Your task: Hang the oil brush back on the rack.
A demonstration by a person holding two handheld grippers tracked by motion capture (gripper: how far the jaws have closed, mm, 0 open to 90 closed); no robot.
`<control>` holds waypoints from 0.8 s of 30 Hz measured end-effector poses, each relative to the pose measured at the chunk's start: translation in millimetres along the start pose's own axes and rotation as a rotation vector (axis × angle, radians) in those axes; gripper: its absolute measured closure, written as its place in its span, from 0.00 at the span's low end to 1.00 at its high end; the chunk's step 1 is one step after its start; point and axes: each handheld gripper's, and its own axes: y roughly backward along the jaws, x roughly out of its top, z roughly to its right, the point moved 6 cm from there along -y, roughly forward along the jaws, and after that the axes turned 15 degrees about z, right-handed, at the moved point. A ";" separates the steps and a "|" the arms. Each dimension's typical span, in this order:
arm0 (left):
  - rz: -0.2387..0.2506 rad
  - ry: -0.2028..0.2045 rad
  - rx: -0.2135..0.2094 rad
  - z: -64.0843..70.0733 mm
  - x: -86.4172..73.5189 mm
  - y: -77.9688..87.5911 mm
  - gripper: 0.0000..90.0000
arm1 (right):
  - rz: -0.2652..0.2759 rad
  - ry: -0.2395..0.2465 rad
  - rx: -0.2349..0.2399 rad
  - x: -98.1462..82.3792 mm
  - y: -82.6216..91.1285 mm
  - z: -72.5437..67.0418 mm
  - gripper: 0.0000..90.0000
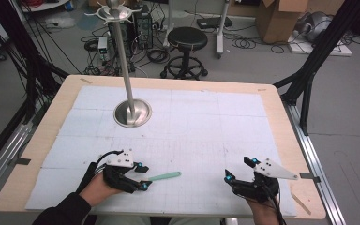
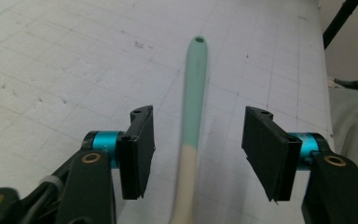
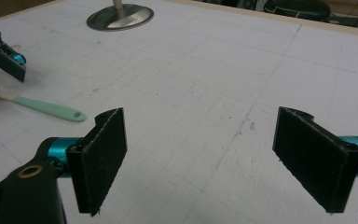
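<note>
A utensil handle [image 1: 165,176], mint green with a cream near end, lies flat on the white gridded mat [image 1: 192,122]. My left gripper [image 1: 144,176] is low over the mat at the front left. In the left gripper view the handle [image 2: 193,107] runs between the jaws of that gripper [image 2: 198,140], with a clear gap on each side, so it is open. My right gripper [image 1: 238,169] rests at the front right. Its jaws [image 3: 205,140] stand wide with only bare mat between them. The right gripper view also shows the handle [image 3: 46,107] to its left.
A metal stand with a round base [image 1: 132,114] and a tall pole rises at the back left of the mat, also seen as the base [image 3: 120,16]. The wooden table edge [image 1: 290,140] frames the mat. A black stool [image 1: 187,40] and a cardboard box [image 1: 281,18] stand on the floor beyond.
</note>
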 end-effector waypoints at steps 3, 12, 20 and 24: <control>-0.015 -0.009 0.005 -0.4 -2.2 -2.4 0.54 | -0.004 -0.004 0.002 -0.6 -0.6 0.0 0.18; -0.062 -0.064 0.039 0.6 -4.9 -6.3 0.69 | -0.008 -0.003 0.005 -1.1 -1.6 -0.7 0.18; -0.126 -0.136 0.057 6.0 -1.8 -10.0 0.85 | -0.010 0.002 0.006 -1.2 -2.4 -0.5 0.18; -0.148 -0.135 0.065 7.2 -0.6 -11.3 0.89 | -0.008 -0.001 0.005 -1.1 -2.6 -0.6 0.18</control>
